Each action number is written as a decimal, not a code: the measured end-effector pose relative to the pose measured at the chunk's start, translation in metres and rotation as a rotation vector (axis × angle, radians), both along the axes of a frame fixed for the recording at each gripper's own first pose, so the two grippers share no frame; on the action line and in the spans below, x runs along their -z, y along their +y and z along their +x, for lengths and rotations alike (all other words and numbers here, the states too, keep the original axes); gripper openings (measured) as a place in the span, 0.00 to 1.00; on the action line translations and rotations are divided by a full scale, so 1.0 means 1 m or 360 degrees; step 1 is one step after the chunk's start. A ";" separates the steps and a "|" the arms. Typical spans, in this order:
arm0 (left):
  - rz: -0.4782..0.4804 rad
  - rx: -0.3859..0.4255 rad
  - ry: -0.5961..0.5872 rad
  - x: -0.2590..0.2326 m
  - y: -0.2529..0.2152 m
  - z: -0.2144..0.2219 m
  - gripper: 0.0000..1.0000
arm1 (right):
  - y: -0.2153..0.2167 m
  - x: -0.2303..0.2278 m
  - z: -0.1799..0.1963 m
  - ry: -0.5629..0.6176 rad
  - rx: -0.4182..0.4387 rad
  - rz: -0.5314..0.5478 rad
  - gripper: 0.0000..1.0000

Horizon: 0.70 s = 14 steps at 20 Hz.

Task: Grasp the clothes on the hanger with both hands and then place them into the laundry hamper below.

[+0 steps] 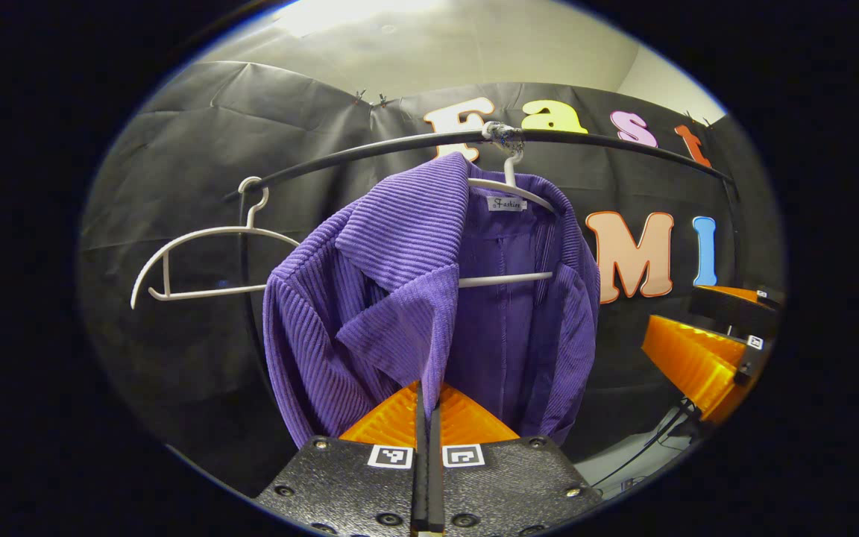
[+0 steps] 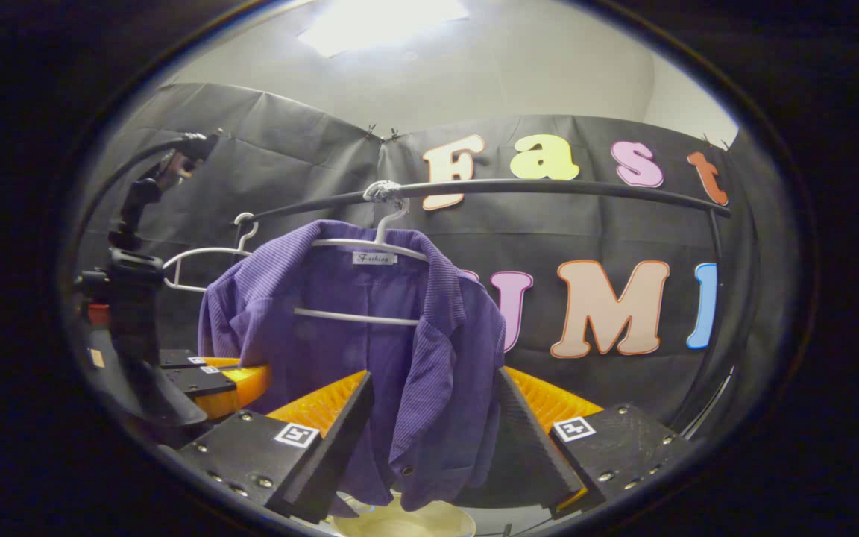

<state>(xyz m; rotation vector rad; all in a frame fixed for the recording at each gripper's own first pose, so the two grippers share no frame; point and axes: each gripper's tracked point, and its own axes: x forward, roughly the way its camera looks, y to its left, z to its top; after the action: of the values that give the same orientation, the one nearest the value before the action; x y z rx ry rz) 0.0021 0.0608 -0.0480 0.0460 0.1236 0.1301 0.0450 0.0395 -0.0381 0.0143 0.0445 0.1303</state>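
Purple corduroy jacket (image 1: 400,298) hangs on a white hanger (image 1: 508,190) from the black rail (image 1: 370,153), beside an empty white hanger (image 1: 198,250). The left tongs (image 1: 426,418) are pressed together with the jacket's front edge pinched between them. The right tongs (image 2: 433,418) stand wide apart around the jacket's lower edge, a pale hamper rim (image 2: 407,522) showing just below.
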 end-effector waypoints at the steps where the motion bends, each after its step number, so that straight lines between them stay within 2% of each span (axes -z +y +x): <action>1: 0.0010 0.0002 -0.0003 -0.001 0.002 -0.001 0.00 | 0.002 0.002 0.007 0.0001 -0.0009 0.0012 0.93; 6: 0.0029 0.0005 -0.0009 -0.004 0.008 0.000 0.00 | 0.010 0.011 0.046 0.0000 -0.0040 0.0076 0.93; 14: 0.0080 0.0010 -0.0016 -0.007 0.017 0.002 0.00 | 0.032 0.045 0.087 0.0077 -0.0089 0.0037 0.93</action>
<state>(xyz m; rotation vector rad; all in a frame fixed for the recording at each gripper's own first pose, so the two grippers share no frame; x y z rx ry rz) 0.0040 0.0774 -0.0411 0.0955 0.1099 0.1272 0.1321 0.0711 -0.0828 0.0393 0.0919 0.1864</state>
